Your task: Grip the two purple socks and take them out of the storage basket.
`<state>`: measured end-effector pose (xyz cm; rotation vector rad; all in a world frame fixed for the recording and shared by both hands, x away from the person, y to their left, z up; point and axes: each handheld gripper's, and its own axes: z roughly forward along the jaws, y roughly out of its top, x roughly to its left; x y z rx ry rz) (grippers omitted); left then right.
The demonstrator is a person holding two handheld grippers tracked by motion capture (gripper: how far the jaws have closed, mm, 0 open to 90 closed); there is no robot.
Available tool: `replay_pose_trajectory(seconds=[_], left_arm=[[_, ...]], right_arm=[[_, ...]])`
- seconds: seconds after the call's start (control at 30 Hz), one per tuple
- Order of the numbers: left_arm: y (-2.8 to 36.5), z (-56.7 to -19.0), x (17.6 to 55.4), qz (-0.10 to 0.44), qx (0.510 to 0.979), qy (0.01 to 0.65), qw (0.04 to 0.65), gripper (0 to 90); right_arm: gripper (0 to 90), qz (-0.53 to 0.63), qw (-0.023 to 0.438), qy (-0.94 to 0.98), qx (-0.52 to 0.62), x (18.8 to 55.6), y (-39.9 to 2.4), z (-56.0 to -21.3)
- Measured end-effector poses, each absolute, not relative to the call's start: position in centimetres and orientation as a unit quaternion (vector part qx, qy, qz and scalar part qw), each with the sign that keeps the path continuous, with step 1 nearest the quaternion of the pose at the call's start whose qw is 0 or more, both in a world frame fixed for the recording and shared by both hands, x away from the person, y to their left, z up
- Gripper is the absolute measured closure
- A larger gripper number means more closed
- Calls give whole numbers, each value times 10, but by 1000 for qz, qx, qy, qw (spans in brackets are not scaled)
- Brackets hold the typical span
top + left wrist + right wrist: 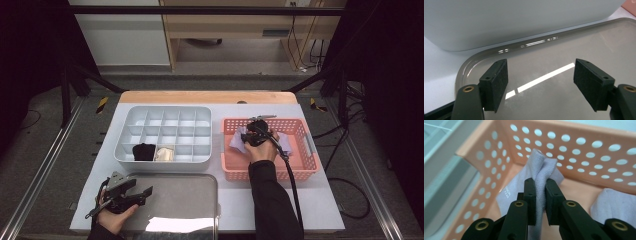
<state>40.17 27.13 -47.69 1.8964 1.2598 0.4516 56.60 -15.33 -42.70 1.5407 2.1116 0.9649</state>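
- Step in hand: picking a sock out of the basket (pixel 310 150). Right gripper (pixel 540 195) has its pads pinched tight on a fold of the pale lilac sock (pixel 544 170), which bunches up between them, near the basket's left corner.
- Left gripper (pixel 540 82) hovers over the grey tray (pixel 584 45), jaws wide apart, nothing between them.
- Next move, as I judge it: lift the sock clear over the basket wall, then carry it left toward the tray or the divided box (pixel 165 135).
- Around: a second pale sock (pixel 616 205) lies beside it in the basket; the box's near row already holds a black bundle (pixel 144 151) and a cream one (pixel 164 154).
- In the way: the basket's wall; the hanging end of the sock may snag it.
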Motion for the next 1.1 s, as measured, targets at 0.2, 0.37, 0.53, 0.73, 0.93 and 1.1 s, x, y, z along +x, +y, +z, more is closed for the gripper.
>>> replay_pose_trajectory(seconds=[0.2, 0.37, 0.53, 0.73, 0.93, 1.1], left_arm=[[272, -476, 401, 180, 746, 501, 400, 246], [272, -476, 400, 188, 743, 504, 398, 235], [271, -476, 400, 190, 743, 506, 394, 214], [269, -477, 399, 190, 752, 500, 386, 217], [273, -474, 397, 195, 737, 510, 400, 222], [271, -473, 396, 185, 742, 510, 394, 270]], right_arm=[[813, 372, 185, 734, 537, 557, -160, -412], [814, 395, 193, 730, 523, 544, -166, -395], [813, 419, 201, 727, 506, 526, -172, -379], [812, 435, 216, 730, 481, 502, -179, -364], [812, 465, 215, 730, 453, 478, -181, -350], [812, 488, 216, 732, 424, 453, -182, -339]])
